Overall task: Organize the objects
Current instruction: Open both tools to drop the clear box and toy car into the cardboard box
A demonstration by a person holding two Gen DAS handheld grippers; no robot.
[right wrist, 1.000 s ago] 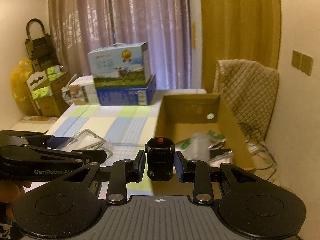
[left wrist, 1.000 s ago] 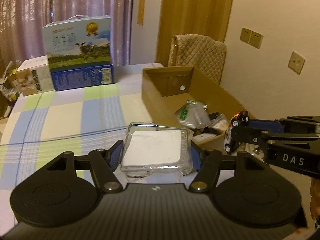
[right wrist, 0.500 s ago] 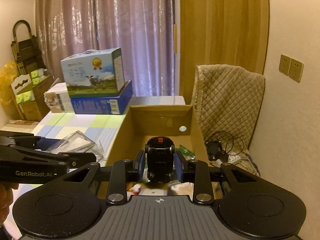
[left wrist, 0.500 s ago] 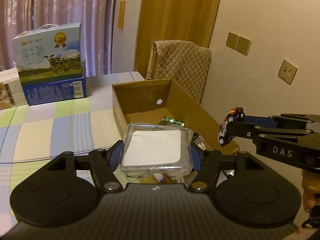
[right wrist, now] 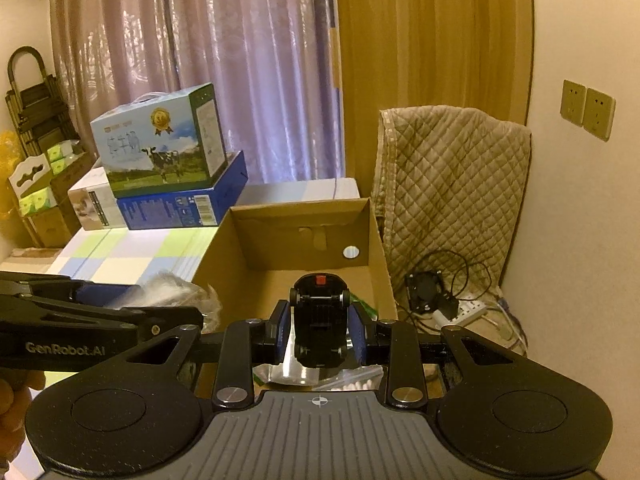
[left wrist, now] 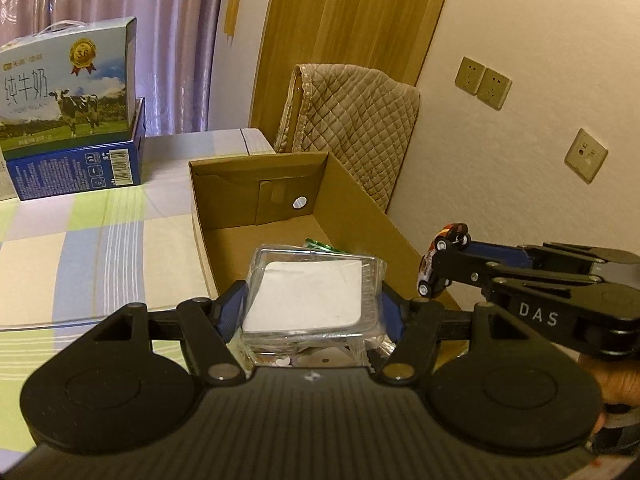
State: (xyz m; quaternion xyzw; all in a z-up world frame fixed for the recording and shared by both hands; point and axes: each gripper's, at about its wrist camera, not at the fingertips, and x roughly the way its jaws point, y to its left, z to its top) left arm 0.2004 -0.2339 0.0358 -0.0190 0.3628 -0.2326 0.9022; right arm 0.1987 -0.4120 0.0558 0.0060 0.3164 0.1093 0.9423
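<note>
Both grippers, carrying the clear packet (left wrist: 310, 294) and toy car (right wrist: 319, 318), moved over the cardboard box (left wrist: 360, 204).

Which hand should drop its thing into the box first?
Probably the right hand-held gripper: its toy car hangs over the open cardboard box. The left hand-held gripper holds its clear plastic case over the box's near end.
</note>
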